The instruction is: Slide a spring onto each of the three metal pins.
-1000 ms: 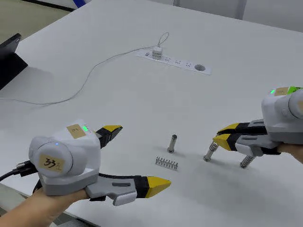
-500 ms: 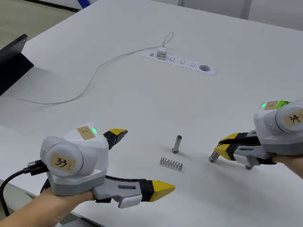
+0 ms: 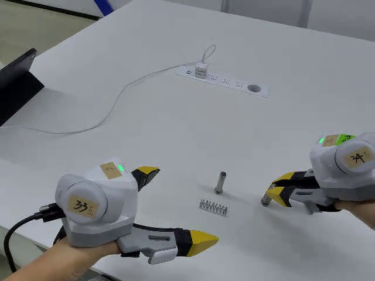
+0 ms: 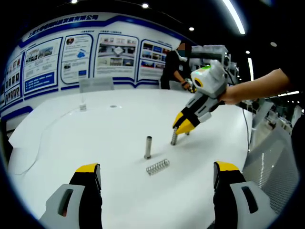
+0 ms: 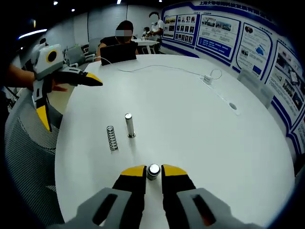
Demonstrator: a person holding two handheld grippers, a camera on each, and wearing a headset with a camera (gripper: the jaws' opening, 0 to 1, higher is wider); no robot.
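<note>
— Spring [image 3: 213, 206]: where do we find it?
— Lying flat on the white table [image 3: 176, 117], just beside an upright bare pin [image 3: 220, 182] (near it, not touching).
— And our tools?
— Our left gripper [image 3: 174, 205] hovers nearby, jaws spread wide. Our right gripper [image 3: 274, 193] pinches the top of a second pin [image 5: 153, 171], off to the right, which has a coil [image 3: 266, 201] round its shaft.

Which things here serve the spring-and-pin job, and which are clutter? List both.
Job: bare pin, loose spring, sprung pin gripped by the right tongs, open left tongs.
Lying about: power strip, corded charger, dark screen.
</note>
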